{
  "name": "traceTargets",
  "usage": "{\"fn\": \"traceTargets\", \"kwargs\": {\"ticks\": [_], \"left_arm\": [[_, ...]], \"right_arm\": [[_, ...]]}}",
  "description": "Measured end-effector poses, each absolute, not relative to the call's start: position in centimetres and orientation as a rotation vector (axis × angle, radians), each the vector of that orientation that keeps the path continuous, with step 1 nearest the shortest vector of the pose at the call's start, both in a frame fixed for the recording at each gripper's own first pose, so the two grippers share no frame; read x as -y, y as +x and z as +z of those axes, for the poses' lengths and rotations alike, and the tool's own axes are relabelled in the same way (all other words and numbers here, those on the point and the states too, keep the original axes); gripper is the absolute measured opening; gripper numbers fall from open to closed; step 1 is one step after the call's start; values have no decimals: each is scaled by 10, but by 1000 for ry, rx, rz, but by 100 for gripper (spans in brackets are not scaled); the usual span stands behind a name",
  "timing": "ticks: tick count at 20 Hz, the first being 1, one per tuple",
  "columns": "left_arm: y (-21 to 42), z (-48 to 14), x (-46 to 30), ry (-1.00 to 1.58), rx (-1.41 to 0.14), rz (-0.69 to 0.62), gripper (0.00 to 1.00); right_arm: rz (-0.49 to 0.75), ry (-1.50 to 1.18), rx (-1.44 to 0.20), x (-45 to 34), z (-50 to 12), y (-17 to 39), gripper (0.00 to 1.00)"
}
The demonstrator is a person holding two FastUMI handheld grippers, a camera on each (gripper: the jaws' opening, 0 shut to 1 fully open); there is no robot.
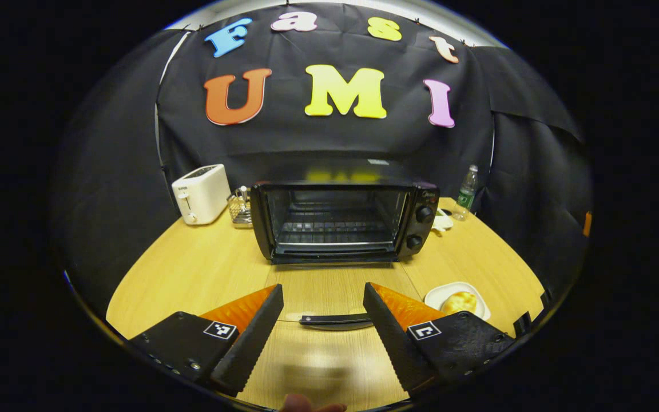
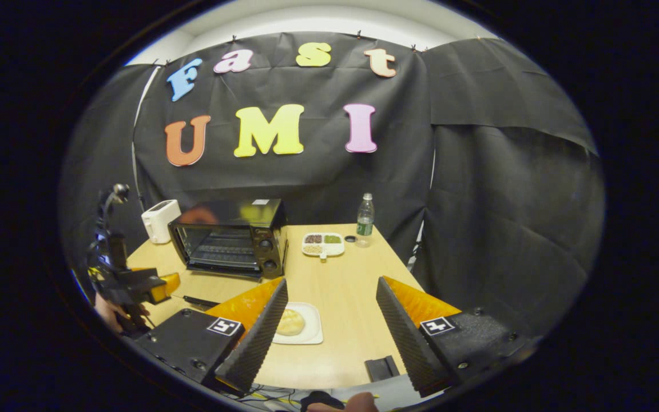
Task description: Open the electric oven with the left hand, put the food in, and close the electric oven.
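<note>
The electric oven is a black, boxy metal appliance with its long axis running across the back of the pale wood-grain counter. Its front faces the left tongs. The door lies folded down and flat, its handle between the spread, ridged black fingers, which grip nothing. Wire racks show inside, and two round knobs sit on the oven's right panel. The food, a round golden bun, rests on a white rounded-square plate in front of the oven to its right, just beside the right tongs, which are also wide open and empty.
</note>
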State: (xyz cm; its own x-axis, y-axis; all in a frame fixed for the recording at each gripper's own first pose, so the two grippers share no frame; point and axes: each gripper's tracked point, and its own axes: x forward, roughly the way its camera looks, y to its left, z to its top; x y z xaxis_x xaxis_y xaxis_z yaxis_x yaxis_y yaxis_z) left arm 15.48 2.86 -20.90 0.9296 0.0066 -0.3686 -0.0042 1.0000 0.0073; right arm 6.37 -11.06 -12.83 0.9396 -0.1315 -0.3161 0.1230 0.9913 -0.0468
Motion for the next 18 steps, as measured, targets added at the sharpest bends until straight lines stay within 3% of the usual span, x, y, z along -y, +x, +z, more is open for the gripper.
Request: {"fn": "traceTargets", "kwargs": {"ticks": [11,18], "left_arm": [[36,-89,-59,-32,-198,69,93],[29,-64,-80,-13,-170,137,93]], "right_arm": [[10,0,-414,46,-234,98,98],[-23,30,-535,44,-335,156,98]]}}
